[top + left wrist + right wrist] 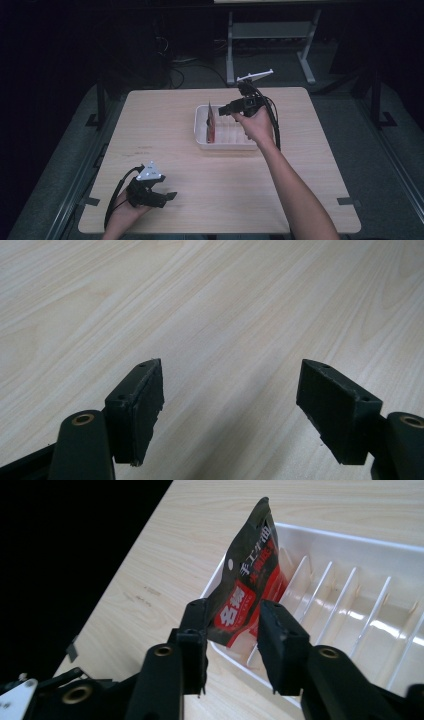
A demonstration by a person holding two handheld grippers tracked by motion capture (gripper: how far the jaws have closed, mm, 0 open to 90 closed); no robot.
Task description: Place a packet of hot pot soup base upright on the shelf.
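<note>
A red and black snack packet (210, 122) (250, 580) stands upright in the left end slot of a white slotted tray (225, 146) (350, 537) at the middle of the wooden table. My right gripper (223, 110) (232, 607) hovers over the tray and points at the packet. Its jaws stand apart on either side of the packet's lower part, with gaps showing and no pad pressing on it. My left gripper (167, 196) (230, 365) rests near the table's front left, its jaws wide open over bare wood and nothing between them.
The tray's other slots (360, 605) hold nothing. A white desk frame (270, 45) and cables (175, 75) lie on the dark floor beyond the table's far edge. Tape tabs (347, 201) mark the front corners.
</note>
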